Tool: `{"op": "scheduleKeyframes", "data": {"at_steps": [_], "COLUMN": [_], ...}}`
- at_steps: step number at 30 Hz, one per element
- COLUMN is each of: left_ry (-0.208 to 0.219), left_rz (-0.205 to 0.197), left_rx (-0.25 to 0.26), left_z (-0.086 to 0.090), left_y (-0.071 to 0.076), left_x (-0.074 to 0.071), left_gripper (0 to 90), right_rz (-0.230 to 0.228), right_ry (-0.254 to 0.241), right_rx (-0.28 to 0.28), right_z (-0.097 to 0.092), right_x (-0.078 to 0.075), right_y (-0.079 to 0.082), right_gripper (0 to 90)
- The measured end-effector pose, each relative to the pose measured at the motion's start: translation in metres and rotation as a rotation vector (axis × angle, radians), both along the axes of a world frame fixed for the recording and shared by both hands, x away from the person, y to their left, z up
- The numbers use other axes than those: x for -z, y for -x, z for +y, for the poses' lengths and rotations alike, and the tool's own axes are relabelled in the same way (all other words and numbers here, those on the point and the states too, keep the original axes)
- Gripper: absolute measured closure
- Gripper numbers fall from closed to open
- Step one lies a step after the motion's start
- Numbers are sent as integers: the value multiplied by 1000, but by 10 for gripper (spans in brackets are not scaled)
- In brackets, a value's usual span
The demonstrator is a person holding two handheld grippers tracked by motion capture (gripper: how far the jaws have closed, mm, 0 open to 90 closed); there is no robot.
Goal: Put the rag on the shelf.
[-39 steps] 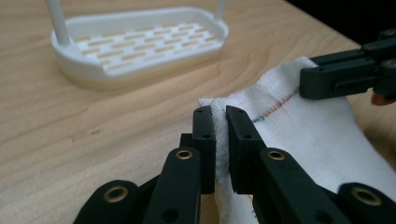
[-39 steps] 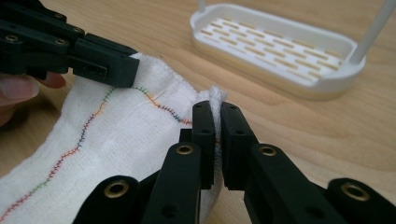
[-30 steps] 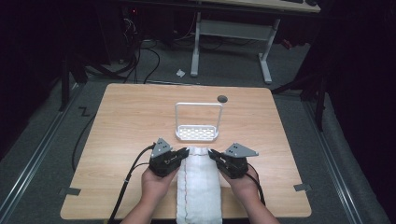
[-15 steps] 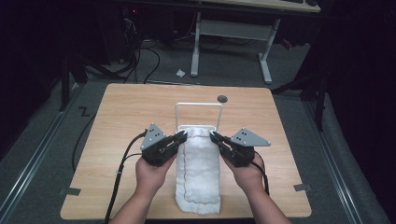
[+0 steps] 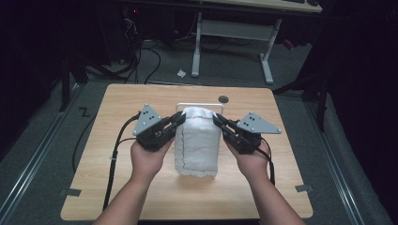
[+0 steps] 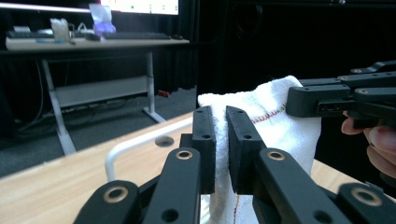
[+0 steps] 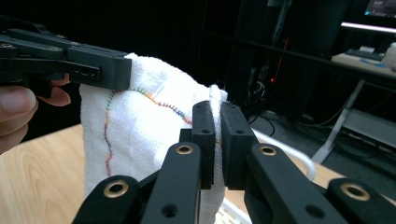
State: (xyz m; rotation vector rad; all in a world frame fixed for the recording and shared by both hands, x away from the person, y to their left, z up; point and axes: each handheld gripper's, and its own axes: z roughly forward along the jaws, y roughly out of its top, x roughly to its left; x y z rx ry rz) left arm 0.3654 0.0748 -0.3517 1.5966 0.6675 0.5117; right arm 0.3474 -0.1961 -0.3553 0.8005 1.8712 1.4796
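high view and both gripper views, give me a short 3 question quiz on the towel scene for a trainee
1. True or false: the white towel lies flat on the table.
2. Which part of the towel does each hand-held gripper pinch? A) a top corner B) the bottom hem C) the middle
3. What stands on the table just behind the towel?

Key:
1. False. It hangs from the left hand-held gripper and the right hand-held gripper, its lower edge close to the tabletop.
2. A. Both gripper views show the jaws shut on an upper corner.
3. A white wire rack.
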Motion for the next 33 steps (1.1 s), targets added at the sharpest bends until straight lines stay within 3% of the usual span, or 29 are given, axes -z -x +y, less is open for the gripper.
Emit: {"op": "scheduleKeyframes", "data": {"at_steps": [8, 14, 18, 24, 28, 33], "left_ry": [2, -12, -39, -42, -57, -65], "left_rz": [-44, -43, -40, -47, -50, -58], "left_rx": [3, 20, 19, -4, -33, -41], "left_z": [-1, -5, -11, -15, -16, -16], "left_y": [-5, -19, -35, -59, -76, -91], "left_x": [-22, -32, -39, -45, -46, -50], "left_gripper": [831, 832, 832, 833, 833, 832], "right_rz": [-40, -49, -11, -8, -8, 28], "right_ry": [-35, -50, -81, -104, -125, -154], "right_rx": [6, 20, 25, 55, 50, 52], "right_z": [-6, -13, -18, -19, -18, -19], "right_x": [-20, -30, -37, -46, -47, -46], "right_y": [-3, -10, -25, -45, -62, -87], "right_gripper": [860, 860, 861, 860, 860, 860]}}
